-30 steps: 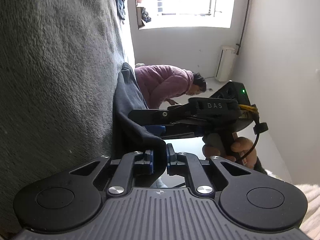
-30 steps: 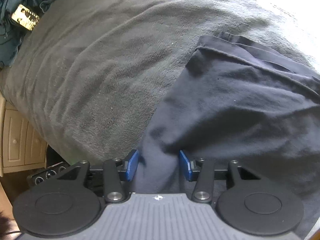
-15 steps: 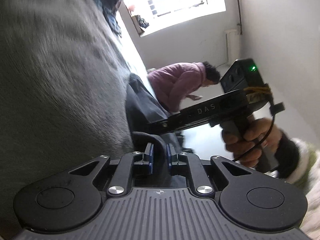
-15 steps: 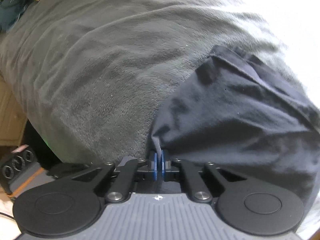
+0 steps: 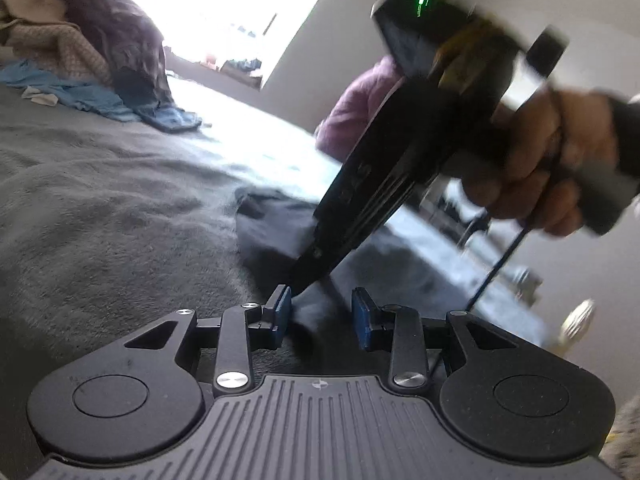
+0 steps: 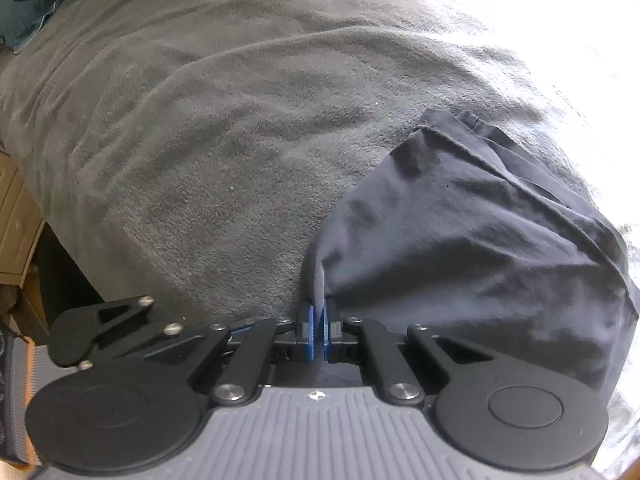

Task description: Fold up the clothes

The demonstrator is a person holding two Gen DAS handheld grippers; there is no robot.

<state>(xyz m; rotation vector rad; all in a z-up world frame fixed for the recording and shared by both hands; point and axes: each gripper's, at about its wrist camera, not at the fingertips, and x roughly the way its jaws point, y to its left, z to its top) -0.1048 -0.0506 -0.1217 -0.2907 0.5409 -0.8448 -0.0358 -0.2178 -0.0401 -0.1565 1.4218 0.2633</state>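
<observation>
right tongs (image 6: pixel 319 334) pinching dark garment (image 6: pixel 472 236)

Bed surface: grey fleece blanket (image 6: pixel 224 128), rumpled in low ridges. Dark navy garment (image 6: pixel 480 248) lies on blanket, creased. Well beyond garment: heap of clothes (image 5: pixel 80 52), brown and tan, with blue cloth (image 5: pixel 84 96) spread at heap's foot.

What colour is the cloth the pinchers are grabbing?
Very dark navy, almost black. The garment shows best in the right wrist view.

Dark navy garment (image 6: pixel 472 232); grey blanket (image 6: pixel 240 120); blue-padded fingers (image 6: pixel 308 332); pink jacket (image 5: pixel 360 108).
</observation>
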